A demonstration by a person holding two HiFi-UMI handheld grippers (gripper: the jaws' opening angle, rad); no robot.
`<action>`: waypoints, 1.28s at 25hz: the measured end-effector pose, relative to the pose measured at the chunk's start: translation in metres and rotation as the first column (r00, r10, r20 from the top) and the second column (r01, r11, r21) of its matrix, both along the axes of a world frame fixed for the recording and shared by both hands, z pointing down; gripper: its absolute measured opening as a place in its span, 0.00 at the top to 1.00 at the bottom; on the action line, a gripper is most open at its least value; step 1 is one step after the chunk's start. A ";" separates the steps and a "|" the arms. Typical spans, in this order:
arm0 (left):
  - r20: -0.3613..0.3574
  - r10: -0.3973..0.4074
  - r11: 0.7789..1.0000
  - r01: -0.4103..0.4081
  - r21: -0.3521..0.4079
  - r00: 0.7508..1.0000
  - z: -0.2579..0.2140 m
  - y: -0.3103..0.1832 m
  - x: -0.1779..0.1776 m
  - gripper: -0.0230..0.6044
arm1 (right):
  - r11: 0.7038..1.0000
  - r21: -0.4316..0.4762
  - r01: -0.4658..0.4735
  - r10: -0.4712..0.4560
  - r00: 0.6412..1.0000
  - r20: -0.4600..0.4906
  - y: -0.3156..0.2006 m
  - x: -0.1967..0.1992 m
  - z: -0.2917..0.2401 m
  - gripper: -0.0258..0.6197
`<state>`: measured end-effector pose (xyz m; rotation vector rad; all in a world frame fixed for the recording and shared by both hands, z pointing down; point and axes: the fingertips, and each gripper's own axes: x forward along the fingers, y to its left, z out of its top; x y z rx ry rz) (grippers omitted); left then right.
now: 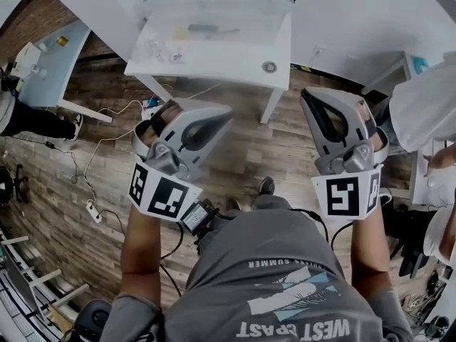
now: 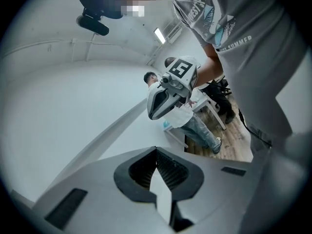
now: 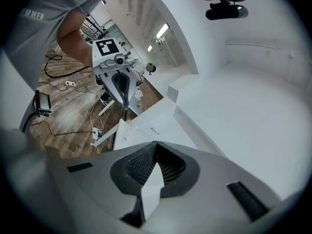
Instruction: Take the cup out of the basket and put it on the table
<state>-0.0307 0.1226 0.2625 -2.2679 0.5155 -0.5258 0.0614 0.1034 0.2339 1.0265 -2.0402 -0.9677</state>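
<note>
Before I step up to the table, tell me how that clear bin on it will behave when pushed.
Probably light: the bin is see-through plastic and looks nearly empty. It would likely slide easily on the smooth white table. Its thin-looking walls may flex if squeezed.

White surface (image 1: pixel 235 66) on slim white legs, translucent container (image 1: pixel 214 9) standing on it, small unclear items (image 1: pixel 165 48) at its front left, wood-plank floor (image 1: pixel 235 141) below, white cable (image 1: pixel 107 137) and power strip (image 1: pixel 93 211) lying there
</note>
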 end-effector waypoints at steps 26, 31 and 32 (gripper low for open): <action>0.027 -0.050 0.998 0.051 -0.037 0.998 0.006 -0.130 0.019 0.95 | 0.997 -0.074 0.036 -0.031 0.997 0.065 -0.137 0.021 0.012 0.94; -0.008 -0.010 1.000 0.009 -0.028 1.000 0.001 -0.158 -0.008 0.95 | 0.998 -0.067 -0.004 0.007 0.999 0.050 -0.164 -0.006 0.006 0.94; -0.014 -0.004 1.000 0.004 -0.027 1.000 0.000 -0.164 -0.014 0.95 | 0.998 -0.064 -0.010 0.013 0.999 0.048 -0.169 -0.011 0.005 0.94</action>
